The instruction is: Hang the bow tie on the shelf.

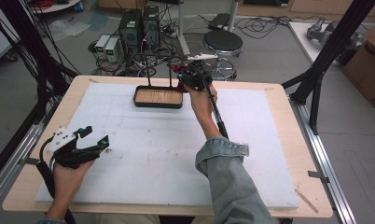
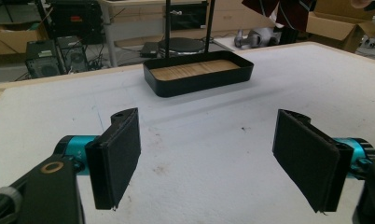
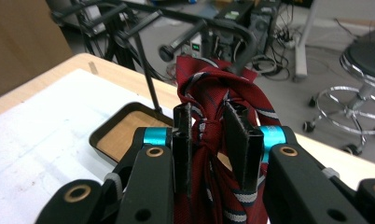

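Observation:
A dark red striped necktie is bunched between the jaws of my right gripper, which is shut on it. In the high view that gripper hangs above the right end of a black tray with a wooden floor and a tall black rack rising from it. The tie shows red at the rack's top bar. My left gripper rests at the near left of the white mat, jaws wide open and empty. From its own view the pads frame the tray farther off.
A white foam mat covers most of the wooden table. Beyond the far edge stand a round stool, computer towers and tangled cables. Black frame posts rise at the right, beside a cardboard box.

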A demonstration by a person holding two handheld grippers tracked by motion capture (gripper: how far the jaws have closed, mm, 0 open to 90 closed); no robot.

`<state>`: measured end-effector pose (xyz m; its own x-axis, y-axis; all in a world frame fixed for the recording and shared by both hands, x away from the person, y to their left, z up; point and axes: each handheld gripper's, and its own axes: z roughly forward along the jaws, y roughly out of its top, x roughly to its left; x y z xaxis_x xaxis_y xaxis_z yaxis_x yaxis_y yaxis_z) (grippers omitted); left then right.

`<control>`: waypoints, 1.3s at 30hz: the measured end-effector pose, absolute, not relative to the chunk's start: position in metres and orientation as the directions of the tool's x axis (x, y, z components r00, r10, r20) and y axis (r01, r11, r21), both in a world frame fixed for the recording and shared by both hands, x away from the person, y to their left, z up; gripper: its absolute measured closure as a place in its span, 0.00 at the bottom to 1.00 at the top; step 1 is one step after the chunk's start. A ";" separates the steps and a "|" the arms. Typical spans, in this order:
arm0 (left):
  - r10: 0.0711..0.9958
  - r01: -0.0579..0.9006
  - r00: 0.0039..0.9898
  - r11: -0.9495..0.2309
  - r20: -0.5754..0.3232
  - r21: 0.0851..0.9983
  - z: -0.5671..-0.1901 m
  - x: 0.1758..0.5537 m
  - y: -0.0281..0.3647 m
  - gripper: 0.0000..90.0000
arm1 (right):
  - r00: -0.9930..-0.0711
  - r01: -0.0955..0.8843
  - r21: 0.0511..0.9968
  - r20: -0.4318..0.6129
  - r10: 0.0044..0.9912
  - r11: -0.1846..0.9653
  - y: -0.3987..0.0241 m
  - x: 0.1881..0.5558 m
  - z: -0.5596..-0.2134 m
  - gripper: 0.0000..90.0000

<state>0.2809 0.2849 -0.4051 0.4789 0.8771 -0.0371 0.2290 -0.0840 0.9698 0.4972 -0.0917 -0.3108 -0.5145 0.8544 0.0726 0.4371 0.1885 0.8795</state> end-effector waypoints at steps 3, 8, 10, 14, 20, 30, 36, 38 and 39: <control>0.877 0.228 0.479 -0.078 -0.042 0.971 -0.405 0.281 0.284 0.26 | -0.507 0.439 0.883 0.089 0.857 0.168 -0.095 0.500 -0.313 0.81; 0.877 0.230 0.478 -0.074 -0.046 0.970 -0.406 0.281 0.284 0.26 | -0.492 0.454 0.878 0.108 0.864 0.149 -0.096 0.506 -0.317 0.81; 0.877 0.230 0.479 -0.079 -0.043 0.970 -0.406 0.281 0.284 0.26 | -0.485 0.463 0.874 0.112 0.867 0.146 -0.097 0.508 -0.319 0.81; 0.877 0.231 0.479 -0.077 -0.045 0.970 -0.406 0.282 0.284 0.26 | -0.478 0.463 0.876 0.118 0.870 0.136 -0.098 0.510 -0.321 0.81; 0.875 0.232 0.481 -0.079 -0.044 0.969 -0.406 0.281 0.284 0.26 | -0.481 0.441 0.888 0.114 0.869 0.127 -0.099 0.508 -0.316 0.81; 0.875 0.233 0.483 -0.078 -0.045 0.969 -0.407 0.282 0.283 0.26 | -0.476 0.442 0.889 0.122 0.871 0.117 -0.097 0.507 -0.316 0.81; 0.873 0.237 0.485 -0.079 -0.047 0.968 -0.408 0.282 0.282 0.26 | -0.486 0.437 0.892 0.129 0.865 0.112 -0.096 0.512 -0.320 0.80; 0.873 0.236 0.485 -0.079 -0.047 0.969 -0.408 0.282 0.283 0.26 | -0.484 0.436 0.893 0.130 0.865 0.110 -0.094 0.513 -0.321 0.80; 0.873 0.236 0.484 -0.076 -0.049 0.969 -0.408 0.282 0.283 0.26 | -0.483 0.438 0.893 0.132 0.866 0.108 -0.093 0.514 -0.321 0.80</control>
